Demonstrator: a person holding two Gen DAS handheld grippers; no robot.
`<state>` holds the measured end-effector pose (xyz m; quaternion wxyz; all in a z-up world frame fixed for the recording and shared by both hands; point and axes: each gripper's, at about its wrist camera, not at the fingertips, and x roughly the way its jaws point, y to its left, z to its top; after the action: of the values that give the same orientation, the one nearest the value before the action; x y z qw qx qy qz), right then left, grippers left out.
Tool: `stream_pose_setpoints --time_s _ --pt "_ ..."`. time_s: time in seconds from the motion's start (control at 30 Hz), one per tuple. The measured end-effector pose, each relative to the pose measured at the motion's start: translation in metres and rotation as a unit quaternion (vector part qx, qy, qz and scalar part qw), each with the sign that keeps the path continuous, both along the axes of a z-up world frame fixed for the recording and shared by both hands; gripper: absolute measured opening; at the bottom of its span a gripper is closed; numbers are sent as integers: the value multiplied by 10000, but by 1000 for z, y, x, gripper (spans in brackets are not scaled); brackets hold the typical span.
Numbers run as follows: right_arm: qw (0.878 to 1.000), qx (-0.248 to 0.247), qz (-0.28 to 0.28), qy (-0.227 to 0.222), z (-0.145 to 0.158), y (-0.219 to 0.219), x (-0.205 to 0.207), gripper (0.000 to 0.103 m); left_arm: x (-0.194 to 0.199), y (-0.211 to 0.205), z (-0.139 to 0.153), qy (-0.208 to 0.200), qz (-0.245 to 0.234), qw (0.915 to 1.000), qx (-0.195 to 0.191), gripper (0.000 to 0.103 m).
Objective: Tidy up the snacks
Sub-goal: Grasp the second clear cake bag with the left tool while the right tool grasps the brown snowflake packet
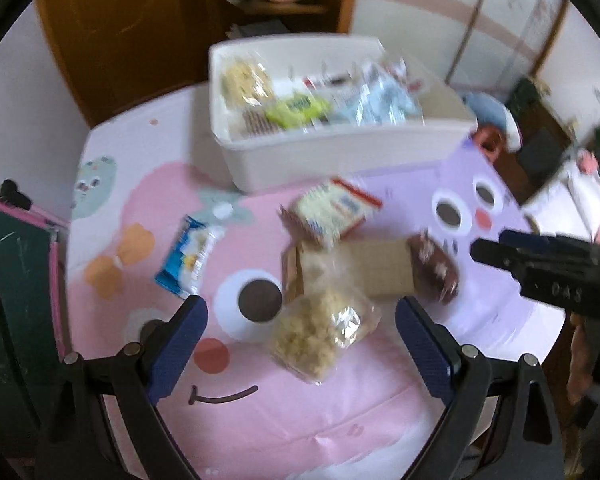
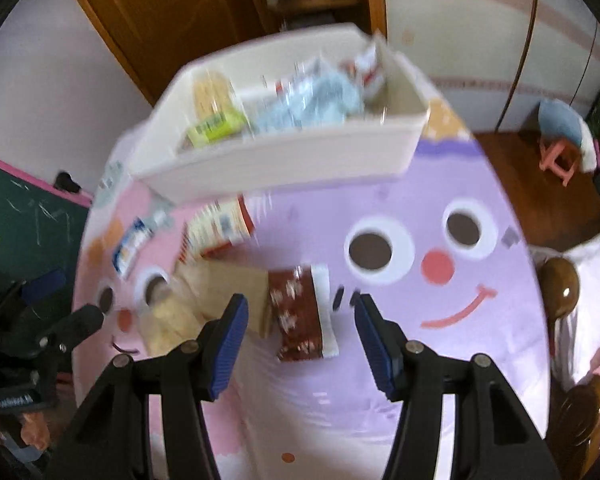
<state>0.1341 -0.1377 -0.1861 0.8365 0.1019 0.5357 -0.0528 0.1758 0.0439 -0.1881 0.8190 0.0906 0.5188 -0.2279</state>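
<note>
A white bin (image 1: 340, 152) at the table's far side holds several snack packs; it also shows in the right wrist view (image 2: 276, 156). Loose snacks lie before it: a clear bag of crumbly snack (image 1: 324, 332), a brown packet (image 1: 436, 268), a tan packet (image 1: 380, 268), a red-edged cracker pack (image 1: 332, 212) and a blue-white pack (image 1: 190, 256). My left gripper (image 1: 300, 328) is open, its fingers either side of the clear bag, above it. My right gripper (image 2: 298, 328) is open over the brown packet (image 2: 300, 316). Both views are blurred.
The round table has a pink and purple cartoon-face cloth (image 2: 440, 280). A green chalkboard (image 1: 4, 264) stands at the left. A wooden cabinet (image 1: 140, 20) is behind the bin. A wooden chair (image 2: 560, 288) stands at the table's right edge.
</note>
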Motion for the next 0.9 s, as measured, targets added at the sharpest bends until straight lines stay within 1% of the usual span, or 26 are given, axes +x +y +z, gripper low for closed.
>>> stream_pose_setpoints --time_s 0.1,0.2,0.27,0.37,0.43,0.57,0.63,0.7,0.73,0.83,0.9 --pt "9996 -21 52 269 -24 2 4 56 0 -7 -26 212 -225 9995 104 94" --pt "9988 -38 118 473 -41 4 7 56 2 -14 -41 321 -326 9987 243 94" --pt "9980 -54 166 614 -52 5 9 56 5 -20 -53 372 -386 9978 399 94" --pt "9970 -32 219 737 -62 6 12 56 8 -24 -64 459 -416 9968 495 94" --pt "9967 -17 223 779 -68 7 13 56 10 -26 -70 531 -426 9965 491 94" --pt "9968 -54 273 749 -71 9 17 56 13 -33 -79 648 -459 9957 474 94" --pt "9967 -109 325 743 -72 12 19 56 13 -37 -84 705 -475 9948 560 91" --pt "9965 -164 370 730 -73 14 21 56 11 -40 -91 804 -477 9936 631 81" --pt "9963 -213 388 731 -73 16 21 54 10 -41 -93 844 -467 9933 632 78" --pt "9945 -535 484 761 -76 24 23 45 5 -43 -95 696 -365 9943 716 70" --pt "9926 -742 560 776 -78 29 22 43 4 -44 -93 648 -310 9951 684 58"
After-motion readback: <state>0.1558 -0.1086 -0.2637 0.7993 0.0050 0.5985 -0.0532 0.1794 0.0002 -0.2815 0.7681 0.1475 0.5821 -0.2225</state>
